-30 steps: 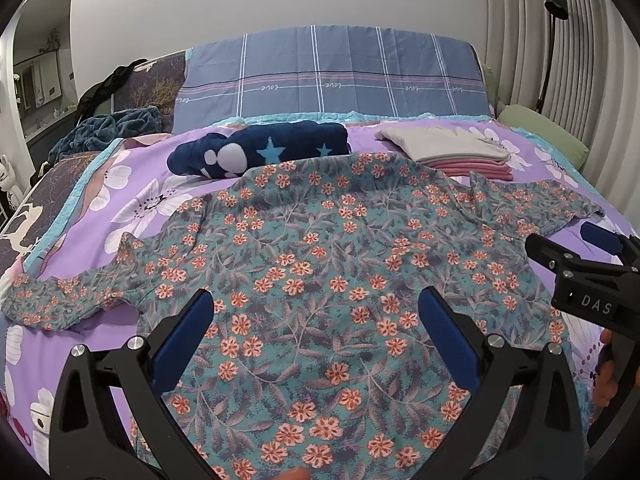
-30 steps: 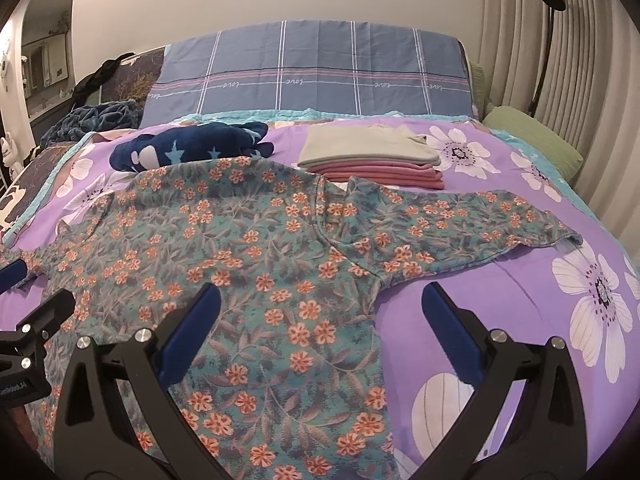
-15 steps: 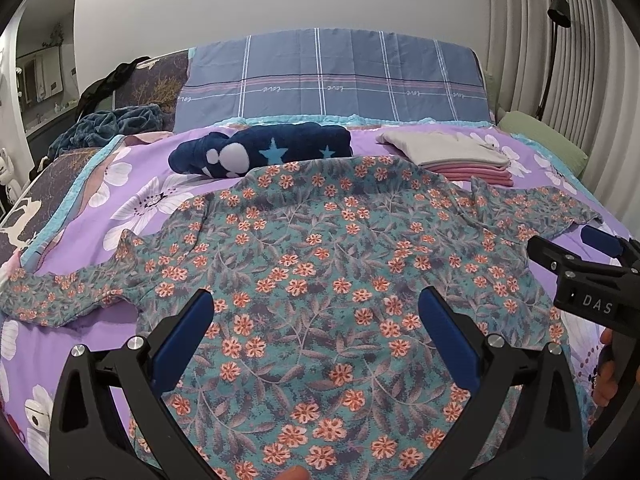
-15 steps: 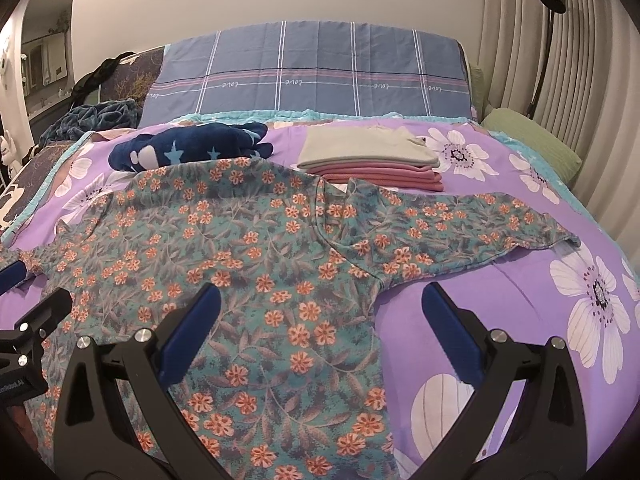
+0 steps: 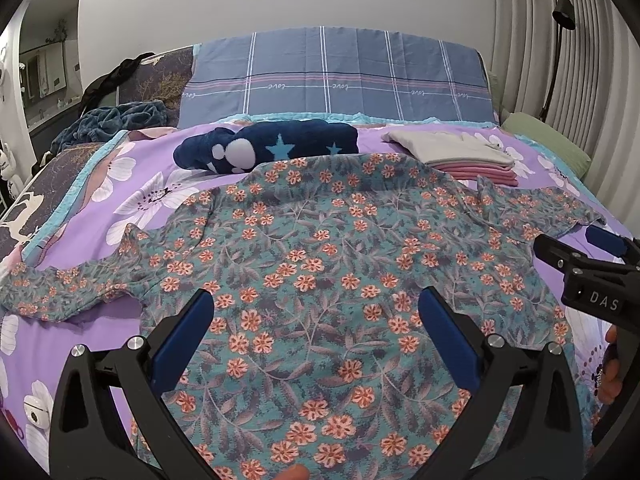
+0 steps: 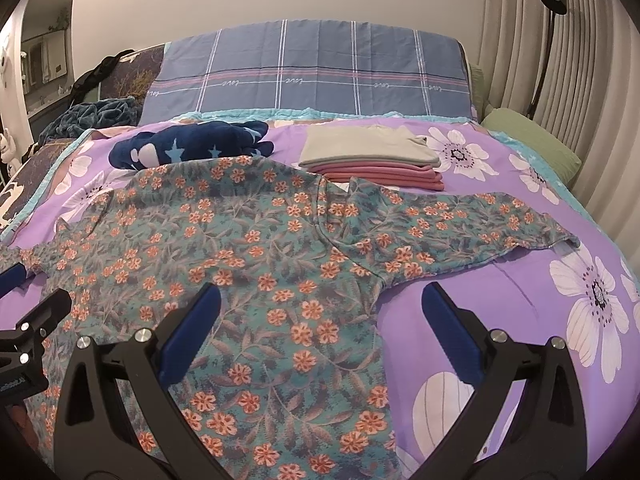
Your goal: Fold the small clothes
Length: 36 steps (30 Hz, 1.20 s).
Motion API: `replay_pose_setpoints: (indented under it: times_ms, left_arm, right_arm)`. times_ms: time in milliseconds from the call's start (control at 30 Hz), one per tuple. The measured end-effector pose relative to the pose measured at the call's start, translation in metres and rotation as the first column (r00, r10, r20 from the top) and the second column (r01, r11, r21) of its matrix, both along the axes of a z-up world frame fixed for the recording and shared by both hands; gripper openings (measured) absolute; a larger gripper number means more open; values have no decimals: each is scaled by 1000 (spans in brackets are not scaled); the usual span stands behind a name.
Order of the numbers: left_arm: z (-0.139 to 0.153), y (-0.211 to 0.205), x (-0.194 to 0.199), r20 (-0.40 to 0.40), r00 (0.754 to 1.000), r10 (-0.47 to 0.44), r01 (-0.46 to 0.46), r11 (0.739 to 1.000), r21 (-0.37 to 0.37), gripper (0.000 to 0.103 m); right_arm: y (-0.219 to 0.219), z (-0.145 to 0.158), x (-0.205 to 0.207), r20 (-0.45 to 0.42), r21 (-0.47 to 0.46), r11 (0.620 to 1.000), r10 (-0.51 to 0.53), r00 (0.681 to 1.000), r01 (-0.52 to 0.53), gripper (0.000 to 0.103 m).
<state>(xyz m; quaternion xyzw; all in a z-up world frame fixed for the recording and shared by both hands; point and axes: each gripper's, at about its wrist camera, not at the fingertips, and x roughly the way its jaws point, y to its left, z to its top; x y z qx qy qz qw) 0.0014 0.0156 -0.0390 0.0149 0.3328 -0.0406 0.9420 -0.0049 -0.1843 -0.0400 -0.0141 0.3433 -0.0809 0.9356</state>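
so the floral top [image 5: 320, 264] lay flat on the bed [image 6: 520, 312], sleeves running left-right across both wide-open, empty claws; right sleeve [image 6: 460, 220] sat nearer the right gripper [image 6: 320, 320], left sleeve [image 5: 68, 292] nearer the left gripper [image 5: 316, 324].

left gripper [image 5: 316, 324] drifted slightly rightward over shirt [image 5: 320, 264]
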Motion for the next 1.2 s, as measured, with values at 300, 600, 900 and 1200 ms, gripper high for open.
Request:
replay_pose_setpoints:
  times_ms: [300, 600, 900, 1200]
  left_arm:
    - [-8, 12, -1, -11, 1000, 8, -8, 1000, 6, 102]
    - [-17, 40, -4, 16, 999, 43, -42, 999, -27, 102]
    - [-27, 108, -5, -19, 981, 192, -193, 978, -81, 102]
    - [-65, 294, -13, -215, 830, 515, -558, 748, -361, 59]
  right_arm:
    - [5, -3, 0, -19, -27, 1000, 10, 1000, -10, 101]
    - [7, -9, 5, -44, -26, 999, 19, 999, -20, 101]
    - [2, -15, 8, -61, -7, 1000, 21, 998, -22, 101]
    - [-10, -27, 12, -100, -23, 1000, -23, 995, 21, 101]
